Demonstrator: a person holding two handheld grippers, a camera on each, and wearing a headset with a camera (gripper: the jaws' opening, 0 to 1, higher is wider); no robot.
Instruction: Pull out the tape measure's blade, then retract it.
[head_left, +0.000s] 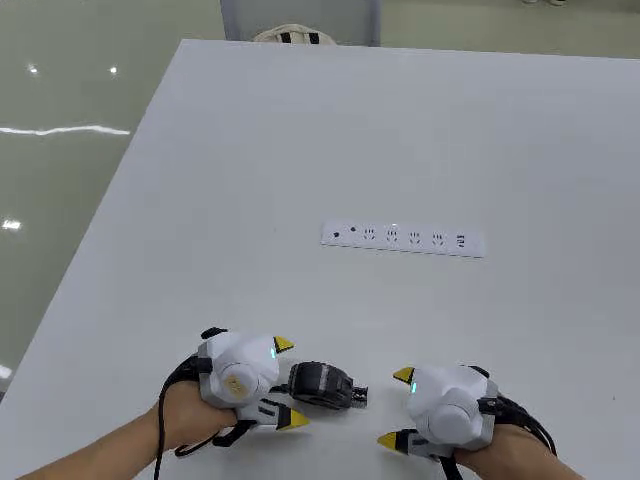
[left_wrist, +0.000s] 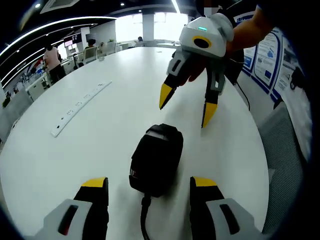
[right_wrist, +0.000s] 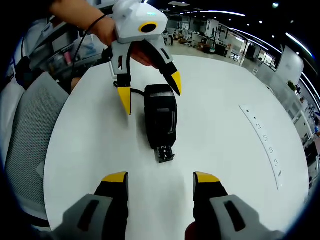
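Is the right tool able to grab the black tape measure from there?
Probably yes: the open right tool faces the tape measure with nothing between; the left tool flanks only its far end.

Head view: we look from above, forward and down over the desk (head_left: 300, 150), the farthest of the three. Left gripper view: we sit low and close, facing the right hand-held gripper (left_wrist: 186, 106). Right gripper view: low and close, facing the left hand-held gripper (right_wrist: 150, 92) from the opposite side. Shared by all three: the tape measure (head_left: 320, 384) and the power strip (head_left: 402, 239).
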